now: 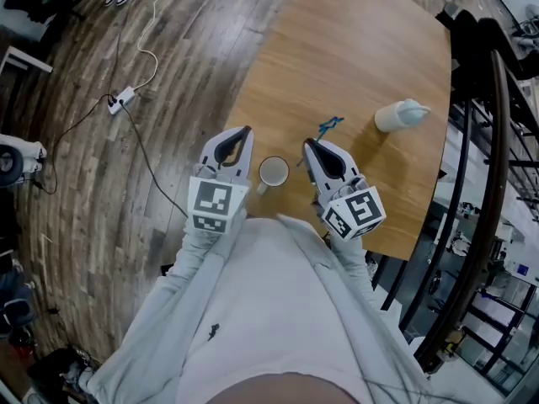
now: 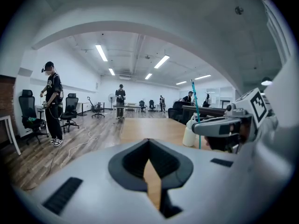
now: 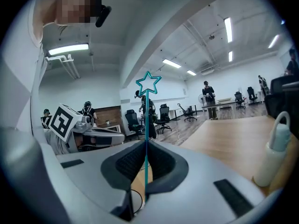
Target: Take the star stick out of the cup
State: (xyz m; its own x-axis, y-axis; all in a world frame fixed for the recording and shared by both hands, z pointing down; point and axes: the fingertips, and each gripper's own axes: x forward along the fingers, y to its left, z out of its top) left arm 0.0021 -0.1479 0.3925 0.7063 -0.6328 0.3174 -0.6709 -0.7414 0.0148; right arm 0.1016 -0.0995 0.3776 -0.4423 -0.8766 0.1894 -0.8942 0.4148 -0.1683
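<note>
Right gripper (image 3: pixel 145 148) clamps the star stick (image 3: pixel 146 125) by its thin shaft, long axis upright, star above the jaws, apparently clear of the cup (image 1: pixel 274 172) between both grippers; left gripper (image 1: pixel 245 130) is closed and empty.

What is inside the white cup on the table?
Nothing shows inside the cup: the head view sees only its pale bottom. The star stick is pinched in the right gripper's jaws, its lower end hidden beneath them.
</note>
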